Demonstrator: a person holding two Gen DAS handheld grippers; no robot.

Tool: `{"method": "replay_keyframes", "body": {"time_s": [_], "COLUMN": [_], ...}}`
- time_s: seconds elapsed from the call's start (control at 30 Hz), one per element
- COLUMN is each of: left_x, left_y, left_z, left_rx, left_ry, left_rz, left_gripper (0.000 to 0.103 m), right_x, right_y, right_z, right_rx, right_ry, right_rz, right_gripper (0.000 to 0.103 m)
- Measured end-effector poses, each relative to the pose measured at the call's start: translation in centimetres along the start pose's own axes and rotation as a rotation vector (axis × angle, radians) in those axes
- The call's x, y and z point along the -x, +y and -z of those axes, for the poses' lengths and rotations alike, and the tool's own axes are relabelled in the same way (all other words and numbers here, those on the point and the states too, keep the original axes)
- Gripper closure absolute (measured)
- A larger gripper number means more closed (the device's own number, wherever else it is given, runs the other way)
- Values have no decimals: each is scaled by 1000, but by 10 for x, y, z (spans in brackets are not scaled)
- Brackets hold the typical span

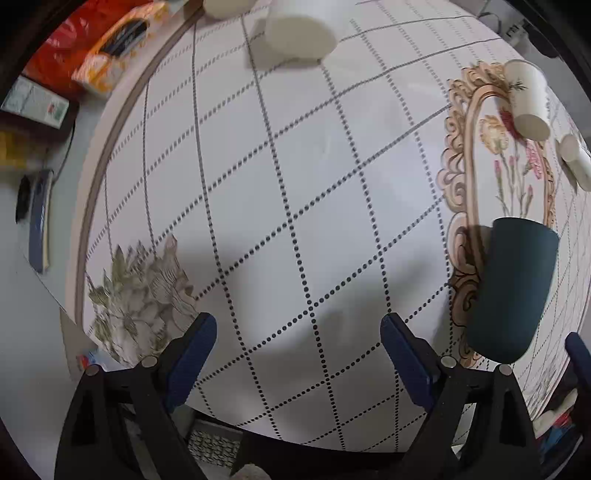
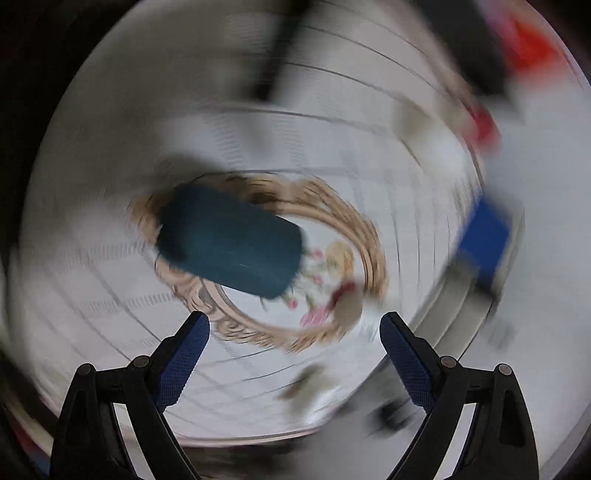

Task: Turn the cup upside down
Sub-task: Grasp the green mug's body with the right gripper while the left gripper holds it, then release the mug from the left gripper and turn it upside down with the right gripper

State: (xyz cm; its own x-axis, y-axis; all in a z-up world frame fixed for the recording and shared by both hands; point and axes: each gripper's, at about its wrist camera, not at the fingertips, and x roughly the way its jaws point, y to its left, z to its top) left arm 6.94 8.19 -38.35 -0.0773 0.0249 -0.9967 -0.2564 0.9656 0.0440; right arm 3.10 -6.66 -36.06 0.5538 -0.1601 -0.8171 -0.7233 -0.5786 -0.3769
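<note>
A dark teal cup (image 1: 511,288) stands upside down on the round table with the patterned cloth (image 1: 295,184), at the right of the left wrist view. My left gripper (image 1: 298,332) is open and empty, to the left of the cup. In the blurred right wrist view the same teal cup (image 2: 229,240) is on the floral ring of the cloth, beyond my right gripper (image 2: 294,328), which is open, empty and apart from it.
A white paper cup (image 1: 528,99) and another white cup (image 1: 574,162) are at the far right. A large white cup (image 1: 299,33) is at the far side. Orange and red packets (image 1: 92,55) lie off the table's left edge. A blue object (image 2: 484,243) shows at right.
</note>
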Motion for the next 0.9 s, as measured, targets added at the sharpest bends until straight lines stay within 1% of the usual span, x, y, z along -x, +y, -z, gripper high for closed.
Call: {"method": "replay_keyframes", "body": {"time_s": [0.07,0.17,0.2,0.27,0.37,0.53,0.63,0.73,0.83,0.9], "left_x": [-7,-16,-18,-21,-26,-31,-34,-36,-40,-41], "left_y": [3,7,8,11,15,22,27,28,26,24], "left_z": [2,5,5,7,6,-2,-6,-7,-28,-30], "left_rx": [22,45,50,62,74,88,88,84,79,76], "left_ry": [13,30,32,36,39,45,48,50,52,53], "left_rz": [10,19,22,27,32,39,37,35,38,36], "left_gripper": [12,12,12,12,12,12,12,12,12,12], "right_x": [-8,-20,-25,-32,-47,-63,-74,-84,-93,-95], "right_y": [24,50,55,59,62,60,60,58,53,51], "right_z": [-2,1,4,6,9,8,4,6,8,7], "right_rx": [250,535,611,724,848,935,954,967,977,977], "right_ry": [-34,-70,-77,-99,-125,-139,-143,-141,-141,-146], "right_rz": [29,63,74,96,140,141,136,130,125,119], "right_gripper": [8,8,8,8,8,9,10,17,18,18]}}
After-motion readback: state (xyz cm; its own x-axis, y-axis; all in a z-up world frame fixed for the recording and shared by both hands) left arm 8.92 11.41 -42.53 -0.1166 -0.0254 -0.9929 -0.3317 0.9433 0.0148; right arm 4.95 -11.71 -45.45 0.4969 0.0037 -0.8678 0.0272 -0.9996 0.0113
